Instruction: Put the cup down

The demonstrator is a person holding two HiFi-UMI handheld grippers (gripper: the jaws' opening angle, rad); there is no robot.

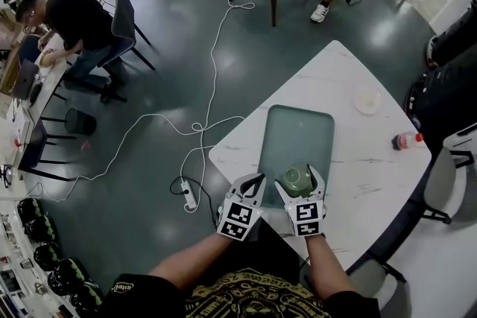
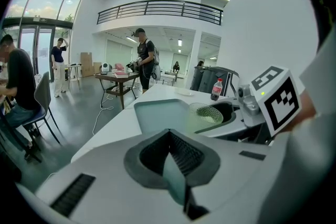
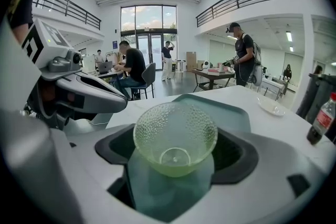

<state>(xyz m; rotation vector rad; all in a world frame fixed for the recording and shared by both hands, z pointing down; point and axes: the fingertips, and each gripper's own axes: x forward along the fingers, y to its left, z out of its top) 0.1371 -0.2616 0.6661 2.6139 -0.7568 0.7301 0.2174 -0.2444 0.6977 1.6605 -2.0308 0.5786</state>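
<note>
Grips a bumpy green cup [image 3: 175, 136] snugly between the jaws of the right gripper [image 1: 300, 184], at the 6 o'clock end of the teal tray [image 1: 297, 126]. Holds the left gripper [image 1: 255, 181] just beside it at 9 o'clock, jaws pressed together on nothing. Shows bare tray toward 12 o'clock. Has the table [image 1: 358, 186] edge near at 9 o'clock, a small plate [image 1: 367, 99] at 1 o'clock, and a bottle [image 1: 406, 139] at 3 o'clock, both well apart.
</note>
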